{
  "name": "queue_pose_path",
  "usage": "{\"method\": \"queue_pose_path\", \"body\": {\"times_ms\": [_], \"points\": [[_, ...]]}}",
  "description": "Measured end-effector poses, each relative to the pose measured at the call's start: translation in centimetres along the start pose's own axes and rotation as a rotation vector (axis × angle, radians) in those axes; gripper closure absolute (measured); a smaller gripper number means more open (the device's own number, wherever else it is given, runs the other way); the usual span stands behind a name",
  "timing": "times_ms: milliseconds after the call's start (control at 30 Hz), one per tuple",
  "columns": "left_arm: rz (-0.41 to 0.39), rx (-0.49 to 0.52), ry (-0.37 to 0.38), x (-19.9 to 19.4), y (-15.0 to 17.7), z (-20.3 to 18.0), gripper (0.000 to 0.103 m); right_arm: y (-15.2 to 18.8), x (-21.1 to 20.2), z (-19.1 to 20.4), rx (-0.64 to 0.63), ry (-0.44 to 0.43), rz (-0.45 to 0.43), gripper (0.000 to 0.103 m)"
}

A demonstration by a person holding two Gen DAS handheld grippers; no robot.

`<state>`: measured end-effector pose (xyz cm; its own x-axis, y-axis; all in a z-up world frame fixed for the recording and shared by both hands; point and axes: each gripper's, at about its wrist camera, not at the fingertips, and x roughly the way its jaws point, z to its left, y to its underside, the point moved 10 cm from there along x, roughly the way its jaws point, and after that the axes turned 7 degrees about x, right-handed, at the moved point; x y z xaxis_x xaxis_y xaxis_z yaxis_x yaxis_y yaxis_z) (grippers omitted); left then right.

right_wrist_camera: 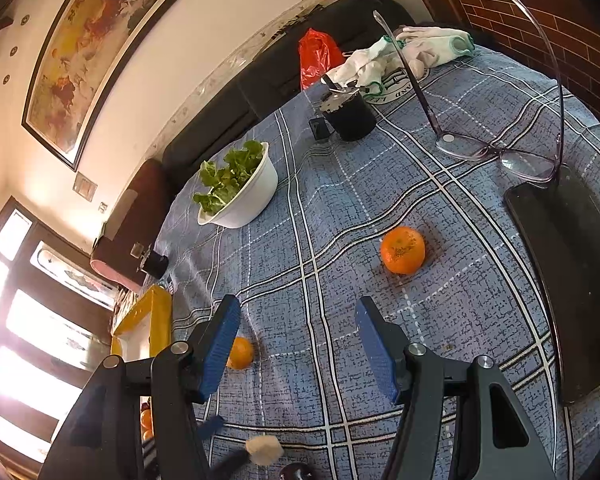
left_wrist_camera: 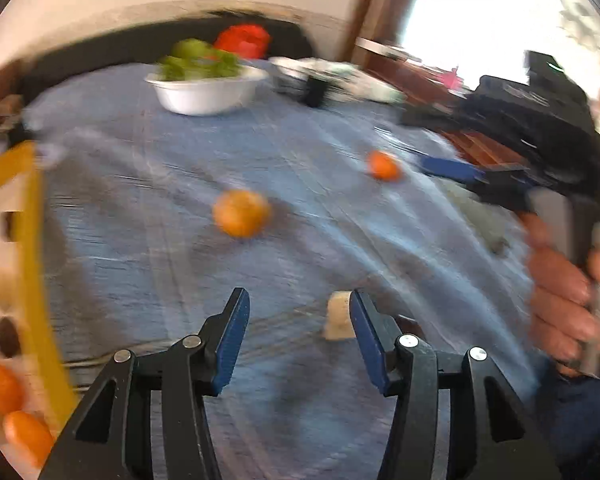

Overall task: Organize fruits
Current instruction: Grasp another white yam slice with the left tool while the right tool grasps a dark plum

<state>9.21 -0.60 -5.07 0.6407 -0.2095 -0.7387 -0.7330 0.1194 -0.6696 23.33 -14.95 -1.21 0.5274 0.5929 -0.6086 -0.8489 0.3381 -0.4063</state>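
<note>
Here, the left gripper [left_wrist_camera: 298, 322] was spread apart and empty, aimed at one orange [left_wrist_camera: 242, 213] at 12 o'clock. The right gripper [right_wrist_camera: 296, 330] was likewise apart and empty; a second orange [right_wrist_camera: 402, 249] lay at 1 o'clock. The yellow tray [left_wrist_camera: 30, 240], at 9 o'clock, held sorted oranges, presumably the destination.

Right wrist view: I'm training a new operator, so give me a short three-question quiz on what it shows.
1. True or false: the right claw is shut on an orange.
2. What fills the white bowl? A) oranges B) leafy greens C) gloves
3. What rests against the dark tray?

Key: 1 false, it is open and empty; the nearer orange lies loose on the tablecloth. 2 B. 3 eyeglasses.
</note>
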Motion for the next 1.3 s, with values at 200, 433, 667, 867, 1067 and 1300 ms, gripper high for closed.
{"method": "queue_pose_path", "body": {"times_ms": [200,433,667,867,1067,1300], "points": [[-0.032,-0.047,0.052,-0.8,-0.6,1.0,0.052,0.1,0.0,0.1,-0.006,0.002,0.000,0.038],[-0.021,0.133,0.071,-0.3,-0.3,-3.2,0.048,0.1,0.3,0.1,-0.006,0.007,0.003,0.038],[0.031,0.126,0.059,1.2,0.6,-3.1,0.059,0.5,0.5,0.6,-0.021,0.001,0.011,0.038],[0.047,0.176,0.027,2.3,1.0,-3.9,0.075,0.9,0.6,1.2,-0.047,-0.004,0.016,0.038],[0.011,0.091,0.024,1.7,0.3,-1.8,0.075,1.9,1.1,2.3,-0.102,-0.002,0.034,0.038],[-0.099,-0.005,-0.086,-0.5,-1.7,1.8,0.074,3.4,1.9,4.1,-0.250,0.057,0.018,0.038]]}}
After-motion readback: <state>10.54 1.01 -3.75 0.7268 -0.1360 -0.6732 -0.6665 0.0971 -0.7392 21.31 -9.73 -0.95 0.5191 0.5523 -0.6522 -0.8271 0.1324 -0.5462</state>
